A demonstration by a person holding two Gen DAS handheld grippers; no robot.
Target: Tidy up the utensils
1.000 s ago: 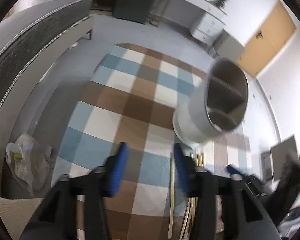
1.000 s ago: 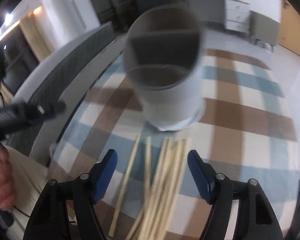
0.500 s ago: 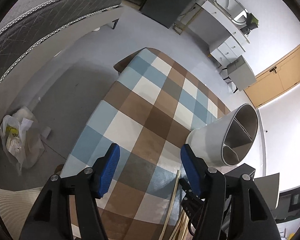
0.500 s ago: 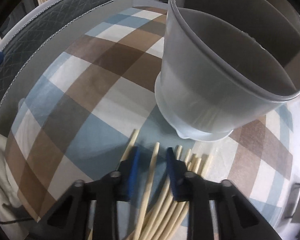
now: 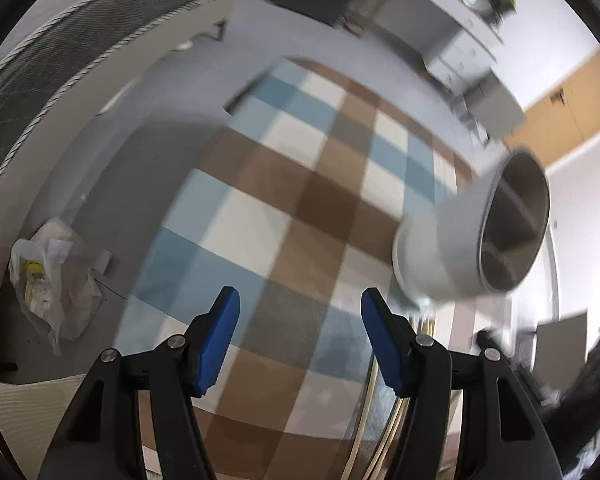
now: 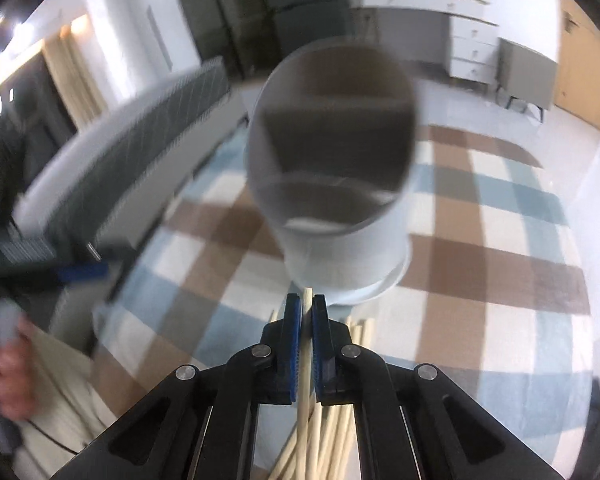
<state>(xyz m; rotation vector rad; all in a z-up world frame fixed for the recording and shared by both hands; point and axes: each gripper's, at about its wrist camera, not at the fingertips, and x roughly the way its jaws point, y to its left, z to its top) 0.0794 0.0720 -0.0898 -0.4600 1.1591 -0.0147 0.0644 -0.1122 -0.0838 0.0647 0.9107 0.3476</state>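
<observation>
The right gripper (image 6: pixel 306 308) was pressed together on one chopstick (image 6: pixel 305 364), whose tip stood out just past the blue pads. The other chopsticks (image 6: pixel 340 420) lay in a loose bundle on the checked table (image 6: pixel 500 272), below and to the right of the gripper. The grey holder (image 6: pixel 332 184), divided inside, stood on the table just beyond the held stick. The left gripper (image 5: pixel 300 336) was spread wide with nothing between its pads, above the table, left of the holder (image 5: pixel 472 232).
</observation>
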